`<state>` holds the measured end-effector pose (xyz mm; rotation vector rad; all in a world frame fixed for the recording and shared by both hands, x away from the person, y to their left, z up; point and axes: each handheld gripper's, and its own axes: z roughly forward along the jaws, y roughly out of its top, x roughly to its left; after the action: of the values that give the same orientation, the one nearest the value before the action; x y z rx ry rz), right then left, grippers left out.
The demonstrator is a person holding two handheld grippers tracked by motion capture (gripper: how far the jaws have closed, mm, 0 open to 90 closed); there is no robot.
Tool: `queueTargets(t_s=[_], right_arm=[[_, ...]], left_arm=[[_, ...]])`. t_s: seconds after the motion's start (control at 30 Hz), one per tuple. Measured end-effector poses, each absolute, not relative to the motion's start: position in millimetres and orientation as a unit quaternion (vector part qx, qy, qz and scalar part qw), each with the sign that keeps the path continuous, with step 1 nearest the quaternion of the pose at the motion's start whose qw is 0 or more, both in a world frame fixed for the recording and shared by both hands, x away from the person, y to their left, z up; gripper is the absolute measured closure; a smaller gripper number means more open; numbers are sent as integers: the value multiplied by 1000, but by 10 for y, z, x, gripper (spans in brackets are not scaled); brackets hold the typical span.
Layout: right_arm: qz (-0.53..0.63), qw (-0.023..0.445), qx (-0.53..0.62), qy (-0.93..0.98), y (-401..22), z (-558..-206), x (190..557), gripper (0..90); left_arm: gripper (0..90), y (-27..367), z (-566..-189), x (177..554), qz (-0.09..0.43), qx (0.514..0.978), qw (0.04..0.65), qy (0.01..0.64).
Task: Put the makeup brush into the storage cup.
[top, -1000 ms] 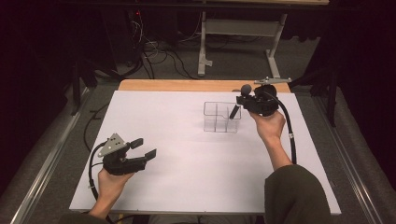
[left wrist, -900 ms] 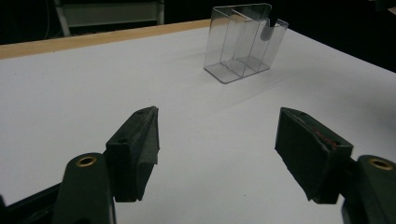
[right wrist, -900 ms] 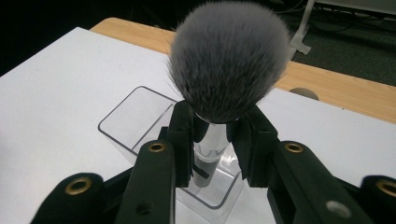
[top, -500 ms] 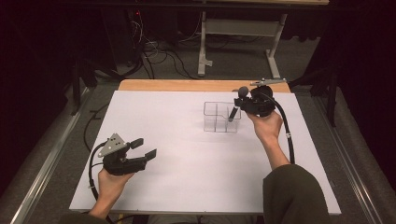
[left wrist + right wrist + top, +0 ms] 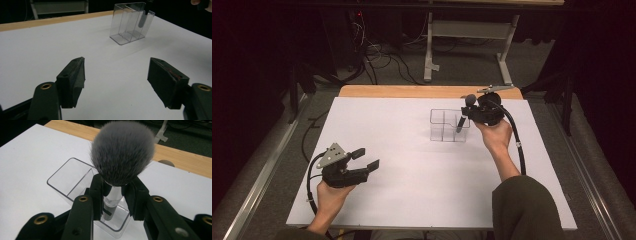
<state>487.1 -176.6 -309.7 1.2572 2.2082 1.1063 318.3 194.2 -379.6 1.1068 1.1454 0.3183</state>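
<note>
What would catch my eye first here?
A fluffy grey brush stands bristles-up between the right gripper's jaws, its handle lowered into a clear organiser at the far side of the white table. Near the front left, the left gripper hovers open, holding nothing.

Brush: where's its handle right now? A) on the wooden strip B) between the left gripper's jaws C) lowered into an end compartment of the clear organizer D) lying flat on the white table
C: the brush stands bristles up between the right gripper's jaws, its handle down inside an end compartment of the clear organizer.
</note>
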Motion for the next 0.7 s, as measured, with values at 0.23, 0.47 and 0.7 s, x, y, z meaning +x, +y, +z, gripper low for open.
queueTargets(t_s=[0.23,0.47,0.7], right_arm=[[409,162,454,775,-1835,-3112,4890,379],[419,187,447,768,-1913,-3068,4773,334],[425,194,442,766,-1962,-3056,4712,330]], left_arm=[[302,1953,-3789,3183,144,489,690,514],[301,1950,-3788,3185,145,488,690,514],[300,1957,-3788,3183,146,489,690,513]])
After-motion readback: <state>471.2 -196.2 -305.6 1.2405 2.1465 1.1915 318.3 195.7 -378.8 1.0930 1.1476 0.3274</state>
